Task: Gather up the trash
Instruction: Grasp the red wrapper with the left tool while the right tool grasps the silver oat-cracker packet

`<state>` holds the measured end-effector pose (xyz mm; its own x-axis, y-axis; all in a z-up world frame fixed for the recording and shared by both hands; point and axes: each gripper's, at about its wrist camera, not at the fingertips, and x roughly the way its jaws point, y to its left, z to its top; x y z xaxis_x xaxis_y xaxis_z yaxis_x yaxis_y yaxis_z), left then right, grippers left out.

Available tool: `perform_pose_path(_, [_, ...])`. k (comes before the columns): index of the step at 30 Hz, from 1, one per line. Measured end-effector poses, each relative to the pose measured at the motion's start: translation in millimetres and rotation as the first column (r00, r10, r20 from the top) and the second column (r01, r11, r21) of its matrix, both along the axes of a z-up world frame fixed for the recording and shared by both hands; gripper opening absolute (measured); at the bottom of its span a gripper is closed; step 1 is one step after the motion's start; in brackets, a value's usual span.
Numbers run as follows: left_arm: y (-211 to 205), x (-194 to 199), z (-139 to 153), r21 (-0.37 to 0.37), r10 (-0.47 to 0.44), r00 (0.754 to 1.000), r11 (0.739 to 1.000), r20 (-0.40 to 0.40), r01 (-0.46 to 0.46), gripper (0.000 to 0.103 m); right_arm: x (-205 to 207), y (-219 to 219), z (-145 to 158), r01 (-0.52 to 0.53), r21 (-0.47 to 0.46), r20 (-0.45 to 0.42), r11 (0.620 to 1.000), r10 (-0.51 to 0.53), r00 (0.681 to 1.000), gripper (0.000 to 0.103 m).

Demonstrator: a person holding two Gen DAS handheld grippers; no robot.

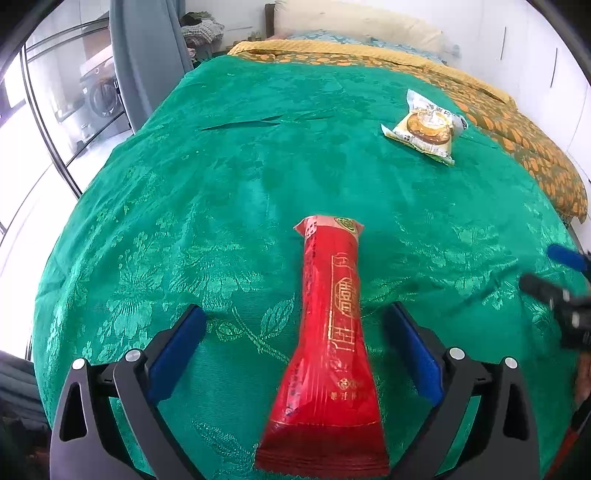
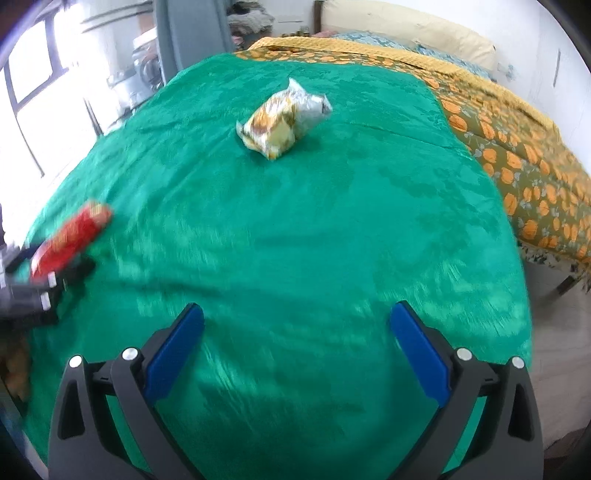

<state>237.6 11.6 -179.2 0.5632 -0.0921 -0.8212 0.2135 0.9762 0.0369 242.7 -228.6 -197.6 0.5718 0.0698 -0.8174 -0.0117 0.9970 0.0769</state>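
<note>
On the green-covered bed [image 1: 229, 177] we see the red wrapper [image 1: 328, 332] lying between the spread, non-touching fingers of the left gripper [image 1: 295, 325], long axis toward 12 o'clock.

Two snack wrappers are lying on one bed: one long red foil wrapper with gold print [image 1: 328, 354], showing at lower centre of the left wrist view, and one crumpled yellow-and-white plastic snack packet [image 1: 424, 127] at upper right. One shiny green floral bedspread [image 1: 184, 221] is covering the bed. One orange-patterned quilt [image 1: 517, 129] is lying along the right edge. One cream pillow [image 1: 351, 26] is showing at top.
</note>
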Motion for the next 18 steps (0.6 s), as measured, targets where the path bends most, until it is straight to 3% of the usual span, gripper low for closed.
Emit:
perform_pose_path(5, [0.3, 0.4, 0.0, -0.002, 0.000, 1.000, 1.000, 0.000, 0.000, 0.097, 61.4, 7.6, 5.0, 0.032, 0.159, -0.061, 0.987, -0.023, 0.998, 0.091])
perform_pose_path(7, [0.3, 0.3, 0.0, -0.002, 0.000, 1.000, 1.000, 0.000, 0.000, 0.097, 89.1, 11.1, 5.5, 0.049, 0.167, -0.085, 0.985, -0.035, 0.996, 0.086])
perform_pose_path(11, [0.5, 1.4, -0.5, -0.006, -0.001, 1.000, 1.000, -0.003, 0.001, 0.097, 141.1, 8.9, 10.7, 0.156, 0.216, -0.090, 0.964, -0.139, 0.986, 0.085])
perform_pose_path(18, [-0.1, 1.8, -0.7, -0.006, 0.000, 1.000, 1.000, -0.003, 0.000, 0.097, 201.7, 18.5, 7.9, 0.220, 0.220, -0.053, 0.950, -0.214, 0.975, 0.085])
